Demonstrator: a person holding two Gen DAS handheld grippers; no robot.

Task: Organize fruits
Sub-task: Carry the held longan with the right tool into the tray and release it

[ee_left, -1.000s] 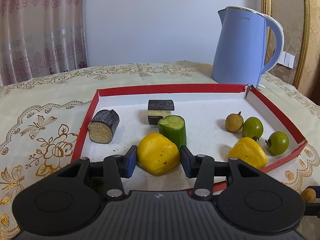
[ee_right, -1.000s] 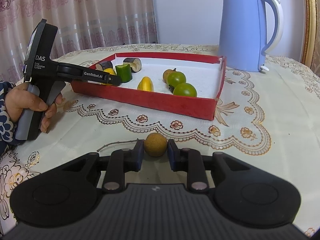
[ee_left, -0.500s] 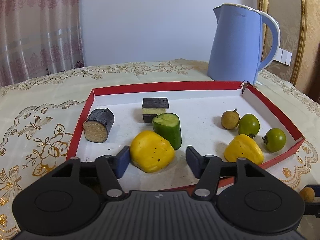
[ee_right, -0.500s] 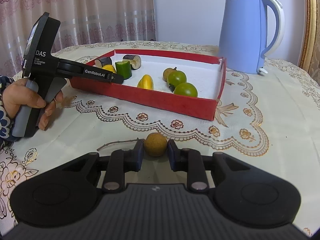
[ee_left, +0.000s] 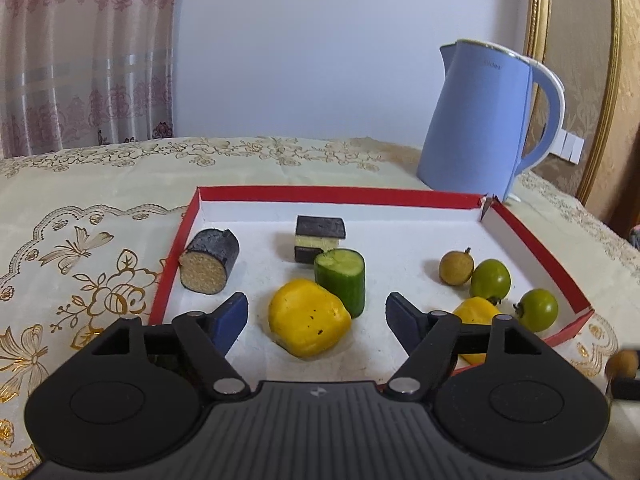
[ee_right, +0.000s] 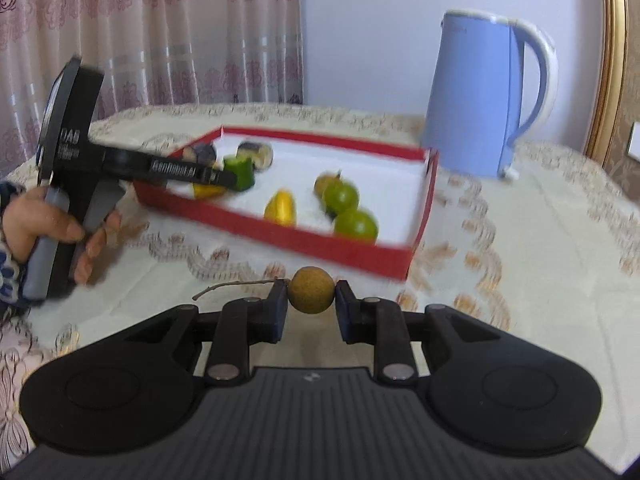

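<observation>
Left gripper, lower centre of its view, tilted down over red tray; jaws opening, apart either side of yellow pepper, not touching it. Right gripper, lower centre of its view, clamped on brown longan in front of the tray. Cream embroidered tablecloth; pink curtain upper left; blue kettle upper right.

Red-rimmed white tray, pale blue kettle, cream tablecloth with gold floral embroidery
</observation>
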